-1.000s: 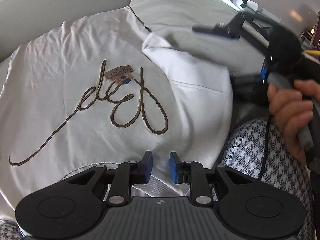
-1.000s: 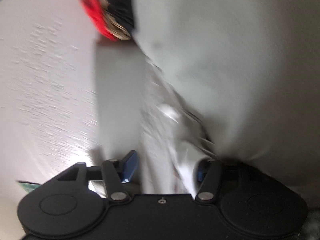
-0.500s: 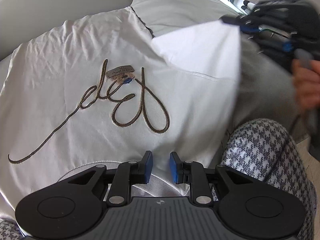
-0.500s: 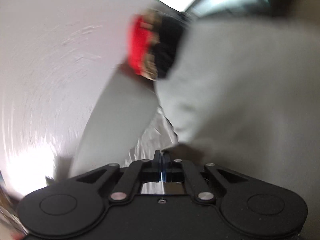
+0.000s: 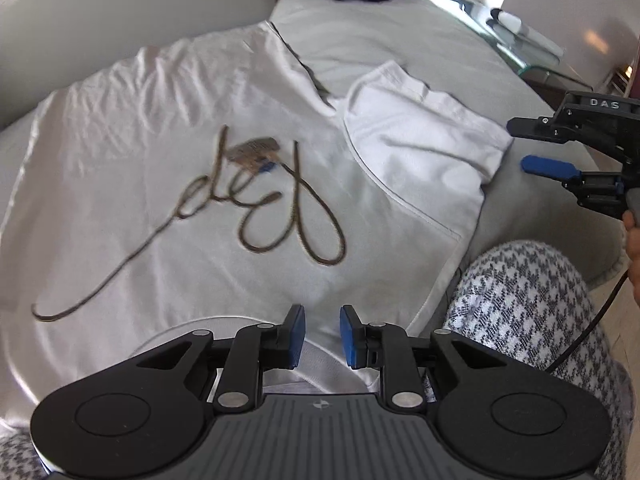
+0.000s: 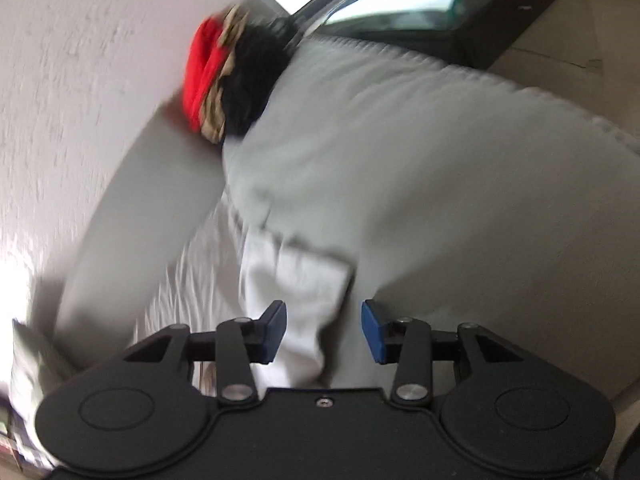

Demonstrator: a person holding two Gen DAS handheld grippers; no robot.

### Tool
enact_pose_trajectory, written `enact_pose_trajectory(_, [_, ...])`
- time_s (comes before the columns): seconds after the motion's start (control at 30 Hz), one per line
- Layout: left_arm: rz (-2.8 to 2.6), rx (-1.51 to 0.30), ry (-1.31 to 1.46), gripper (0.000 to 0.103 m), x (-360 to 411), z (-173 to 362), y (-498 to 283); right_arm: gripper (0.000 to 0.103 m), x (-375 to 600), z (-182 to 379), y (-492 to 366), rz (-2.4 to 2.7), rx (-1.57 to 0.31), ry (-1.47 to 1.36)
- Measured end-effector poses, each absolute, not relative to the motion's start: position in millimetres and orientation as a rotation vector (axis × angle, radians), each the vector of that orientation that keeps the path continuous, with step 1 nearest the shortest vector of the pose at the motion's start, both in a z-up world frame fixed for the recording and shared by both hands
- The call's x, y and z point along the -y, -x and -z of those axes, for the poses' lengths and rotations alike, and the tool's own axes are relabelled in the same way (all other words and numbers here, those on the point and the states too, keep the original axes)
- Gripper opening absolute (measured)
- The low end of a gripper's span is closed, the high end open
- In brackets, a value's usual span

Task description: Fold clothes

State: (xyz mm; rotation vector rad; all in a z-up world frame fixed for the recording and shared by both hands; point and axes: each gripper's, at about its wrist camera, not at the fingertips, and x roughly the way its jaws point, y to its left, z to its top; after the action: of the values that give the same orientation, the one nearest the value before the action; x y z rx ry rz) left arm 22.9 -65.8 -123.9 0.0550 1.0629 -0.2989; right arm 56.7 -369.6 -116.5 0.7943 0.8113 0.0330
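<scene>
Sleeve (image 5: 424, 136) released since half a second before, dropped flat on sofa (image 5: 400, 40). Long axis toward 2 o'clock off white shirt (image 5: 180, 160). Right gripper (image 5: 532, 146) spread, nearest, at cuff; left gripper (image 5: 322, 336) parted at 6 o'clock.

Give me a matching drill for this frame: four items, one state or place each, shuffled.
Items:
1. white T-shirt
2. sleeve
3. right gripper
4. pile of clothes

States:
A. open, holding nothing
B. bunched against the sofa back
C. spread flat, script design facing up
D. folded in over the shirt

Pairs: 1-C, 2-D, 3-A, 4-B
</scene>
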Motion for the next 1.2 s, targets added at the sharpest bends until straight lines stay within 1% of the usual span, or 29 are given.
enact_pose_trajectory(0.17, [0.239,-1.032,-0.018,0.022,42,112,-15,0.036,385,134,-82,-0.076,-0.825,-0.881])
enact_pose_trajectory(0.2, [0.224,-1.029,-0.003,0.022,37,111,-15,0.033,384,137,-87,-0.083,-0.834,-0.886])
enact_pose_trajectory(0.27, [0.191,-1.032,0.024,0.022,27,111,-14,0.007,381,141,-93,-0.085,-0.846,-0.875])
enact_pose_trajectory(0.3, [0.177,-1.032,0.033,0.022,23,111,-14,0.003,380,140,-94,-0.080,-0.850,-0.858])
enact_pose_trajectory(0.43, [0.140,-1.017,0.052,0.022,8,110,-8,0.002,370,113,-70,0.006,-0.699,-0.659])
enact_pose_trajectory(0.47, [0.134,-1.016,0.058,0.022,5,111,-7,0.002,366,110,-67,0.048,-0.687,-0.601])
enact_pose_trajectory(0.53, [0.124,-1.022,0.073,0.022,-1,115,-6,0.002,358,109,-66,0.114,-0.690,-0.497])
enact_pose_trajectory(0.63, [0.101,-1.025,0.080,0.022,-7,117,-3,0.004,356,110,-70,0.127,-0.726,-0.475])
enact_pose_trajectory(0.67, [0.093,-1.025,0.083,0.022,-10,118,-2,0.011,357,104,-66,0.130,-0.711,-0.488])
enact_pose_trajectory(0.73, [0.084,-1.019,0.095,0.023,-16,117,1,0.022,352,88,-58,0.125,-0.658,-0.485])
enact_pose_trajectory(0.77, [0.078,-1.018,0.102,0.023,-19,118,3,0.022,347,81,-55,0.079,-0.642,-0.472])
enact_pose_trajectory(0.83, [0.065,-1.024,0.123,0.023,-24,120,3,0.022,326,75,-61,-0.060,-0.703,-0.430])
enact_pose_trajectory(0.93, [0.047,-1.030,0.136,0.023,-27,122,5,0.022,288,90,-79,-0.227,-0.868,-0.392])
enact_pose_trajectory(1.0, [0.042,-1.023,0.130,0.023,-30,121,9,0.022,274,103,-85,-0.205,-0.931,-0.329])
enact_pose_trajectory(1.03, [0.037,-1.020,0.128,0.023,-33,120,11,0.022,272,107,-85,-0.169,-0.952,-0.299])
enact_pose_trajectory(1.1, [0.022,-1.016,0.127,0.024,-41,120,16,0.000,268,114,-86,-0.096,-0.992,-0.238])
enact_pose_trajectory(1.2, [-0.014,-1.008,0.142,0.024,-57,121,21,0.000,262,126,-86,0.014,-1.050,-0.146])
